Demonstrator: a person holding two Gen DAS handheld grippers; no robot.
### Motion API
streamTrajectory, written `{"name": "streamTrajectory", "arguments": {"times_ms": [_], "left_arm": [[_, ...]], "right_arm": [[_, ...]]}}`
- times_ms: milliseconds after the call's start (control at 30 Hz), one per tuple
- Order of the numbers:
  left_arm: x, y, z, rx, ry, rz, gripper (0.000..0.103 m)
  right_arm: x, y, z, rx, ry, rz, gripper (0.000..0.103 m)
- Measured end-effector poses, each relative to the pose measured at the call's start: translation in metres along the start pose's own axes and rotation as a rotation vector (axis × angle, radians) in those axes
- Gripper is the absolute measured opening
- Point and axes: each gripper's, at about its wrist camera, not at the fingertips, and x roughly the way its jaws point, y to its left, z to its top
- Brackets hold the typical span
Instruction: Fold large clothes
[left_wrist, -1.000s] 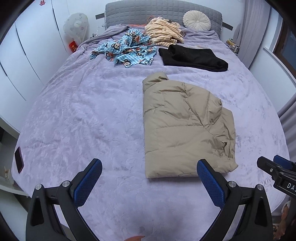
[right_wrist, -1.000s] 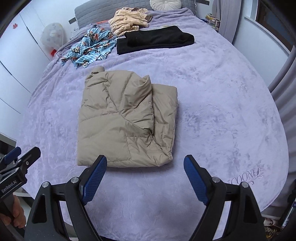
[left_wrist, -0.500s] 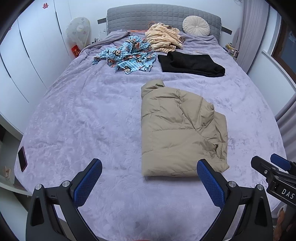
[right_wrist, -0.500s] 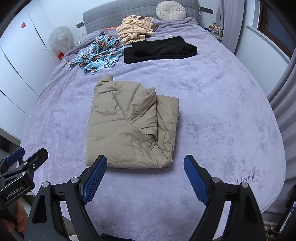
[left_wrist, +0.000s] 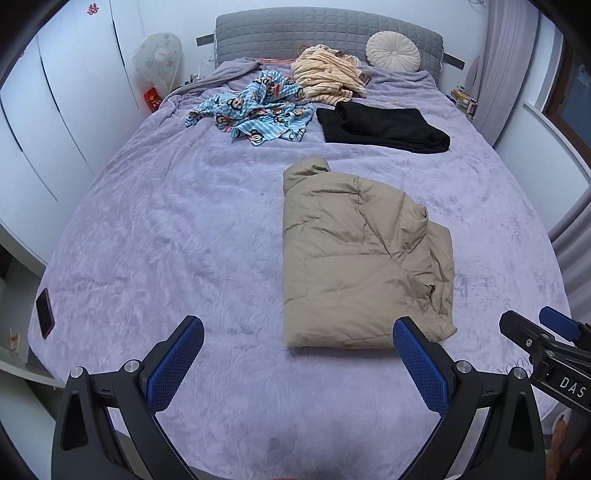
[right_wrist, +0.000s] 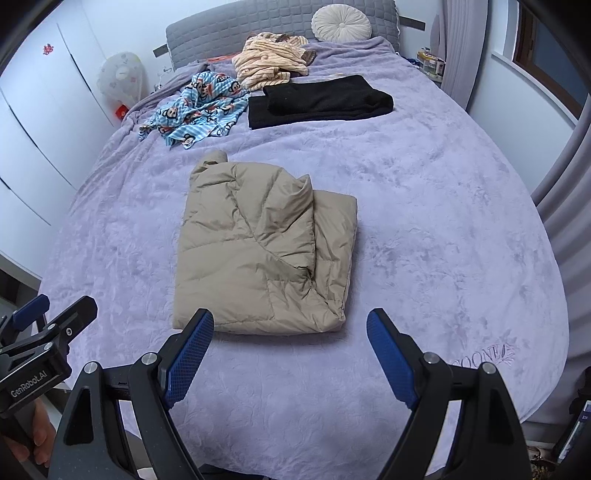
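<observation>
Left wrist view: left claw (left_wrist: 297, 354) spread wide, empty, above the near edge of the bed (left_wrist: 177, 229); folded beige puffer jacket (left_wrist: 362, 258) lies right of centre. Right wrist view: right claw (right_wrist: 290, 349) also wide, empty, jacket (right_wrist: 266, 251) just beyond it, black garment (right_wrist: 321, 99) far.

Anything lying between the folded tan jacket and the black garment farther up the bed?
Nothing: only bare purple blanket separates the tan puffer jacket from the black garment, clearest in the right wrist view.
</observation>
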Motion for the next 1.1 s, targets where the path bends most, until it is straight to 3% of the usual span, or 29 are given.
{"name": "streamTrajectory", "arguments": {"times_ms": [1100], "left_arm": [[0.0008,0.0048,-0.0022,-0.017,0.004,-0.003,0.102]], "right_arm": [[-0.0032,0.0045,-0.0024,-0.002,0.003,-0.004,0.087]]}}
